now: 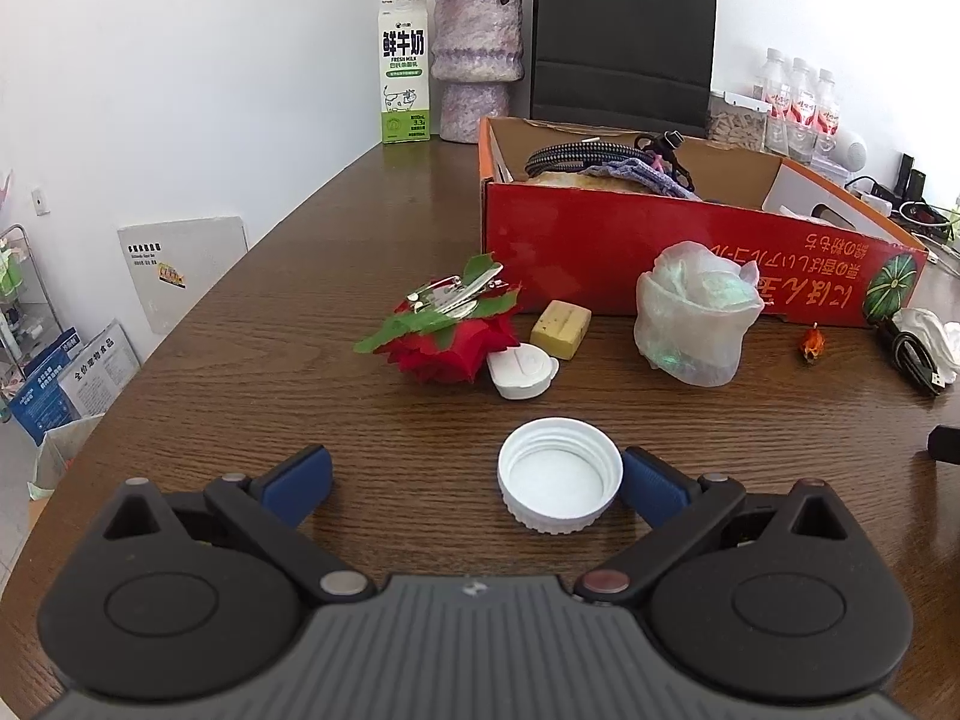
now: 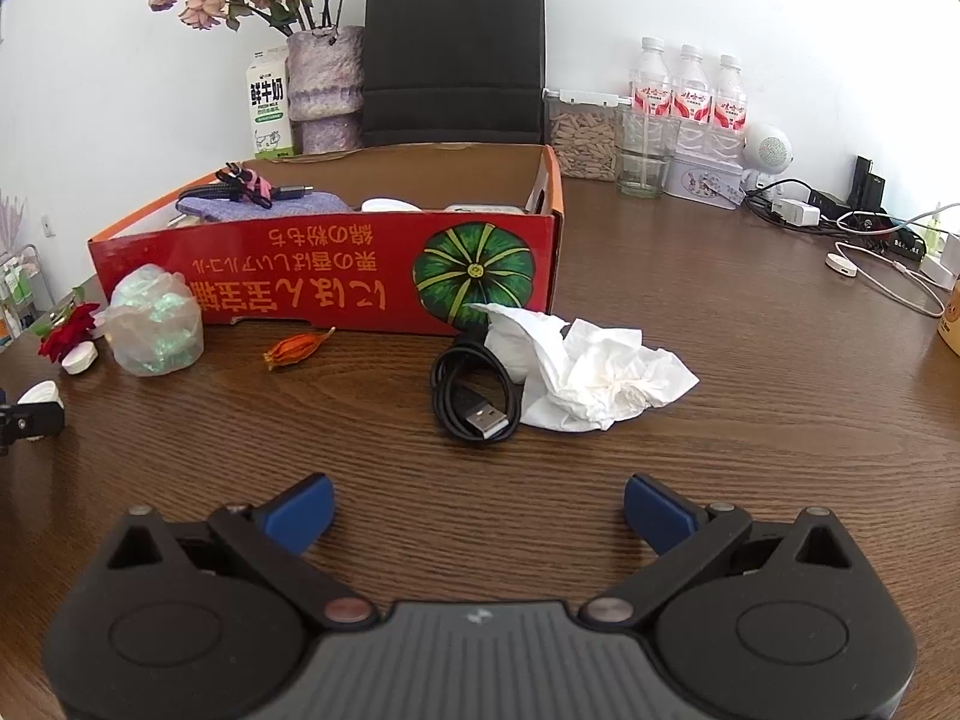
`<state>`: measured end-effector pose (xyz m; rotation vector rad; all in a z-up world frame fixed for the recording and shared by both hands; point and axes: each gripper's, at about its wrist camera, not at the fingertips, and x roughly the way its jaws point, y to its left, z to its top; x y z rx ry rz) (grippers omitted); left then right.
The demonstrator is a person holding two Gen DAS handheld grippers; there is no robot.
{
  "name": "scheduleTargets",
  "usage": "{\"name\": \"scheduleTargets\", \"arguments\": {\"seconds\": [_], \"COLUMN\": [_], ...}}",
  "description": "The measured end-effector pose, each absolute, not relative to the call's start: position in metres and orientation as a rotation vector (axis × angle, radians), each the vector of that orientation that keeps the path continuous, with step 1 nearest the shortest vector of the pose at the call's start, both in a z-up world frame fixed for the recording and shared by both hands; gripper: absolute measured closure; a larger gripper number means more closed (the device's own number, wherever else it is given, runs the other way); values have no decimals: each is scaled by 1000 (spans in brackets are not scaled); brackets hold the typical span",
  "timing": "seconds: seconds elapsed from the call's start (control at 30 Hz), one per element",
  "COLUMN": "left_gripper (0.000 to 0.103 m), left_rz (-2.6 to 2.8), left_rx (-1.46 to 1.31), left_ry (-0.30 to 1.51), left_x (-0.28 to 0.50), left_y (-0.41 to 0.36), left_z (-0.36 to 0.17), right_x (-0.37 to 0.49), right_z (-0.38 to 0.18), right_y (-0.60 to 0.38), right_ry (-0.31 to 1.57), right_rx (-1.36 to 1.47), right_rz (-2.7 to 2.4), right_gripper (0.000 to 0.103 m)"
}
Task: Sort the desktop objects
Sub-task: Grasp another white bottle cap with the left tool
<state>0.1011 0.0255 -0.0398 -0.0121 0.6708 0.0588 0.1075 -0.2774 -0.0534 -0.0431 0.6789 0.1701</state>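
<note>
My left gripper (image 1: pixel 477 480) is open low over the wooden table; a white screw cap (image 1: pixel 559 475) lies upside down between its fingers, against the right finger (image 1: pixel 654 483). Beyond lie a red rose with a metal clip (image 1: pixel 447 327), a small white lid (image 1: pixel 522 369), a yellow block (image 1: pixel 561 328), a bag of green bits (image 1: pixel 693 315) and a dried orange flower (image 1: pixel 811 343). My right gripper (image 2: pixel 479 510) is open and empty, just short of a coiled black USB cable (image 2: pixel 474 399) and a crumpled white tissue (image 2: pixel 591 372). The red cardboard box (image 2: pixel 324 270) holds cables and cloth.
A milk carton (image 1: pixel 405 69), a vase of flowers (image 1: pixel 477 60) and a black paper bag (image 1: pixel 624 36) stand against the back wall. Water bottles (image 2: pixel 690 90), a glass (image 2: pixel 645 156), a tin and chargers with cables (image 2: pixel 840 222) fill the back right. The table edge runs along the left.
</note>
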Motion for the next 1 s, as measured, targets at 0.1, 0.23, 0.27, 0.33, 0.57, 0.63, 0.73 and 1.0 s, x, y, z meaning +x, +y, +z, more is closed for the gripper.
{"name": "scheduleTargets", "arguments": {"seconds": [0.1,0.23,0.27,0.33,0.57,0.63,0.73,1.0], "left_gripper": [0,0,0,0,12,19,38,63], "left_rz": [56,46,45,46,28,18,3,2], "left_rx": [-10,-6,-5,-4,2,4,5,-43], "left_ry": [674,680,680,680,661,649,632,634], "left_x": [102,102,102,102,97,93,89,89], "left_y": [25,25,25,25,22,20,18,21], "left_z": [-40,-39,-39,-39,-38,-37,-36,-31], "right_x": [108,109,110,111,112,113,112,113], "right_z": [-53,-53,-53,-53,-52,-52,-51,-45], "right_y": [-277,-278,-278,-276,-272,-274,-275,-280], "right_ry": [679,684,686,687,669,666,661,641], "right_rx": [-43,-42,-42,-44,-50,-40,-30,-18], "right_rz": [170,157,155,156,157,156,154,140], "right_gripper": [0,0,0,0,5,6,8,8]}}
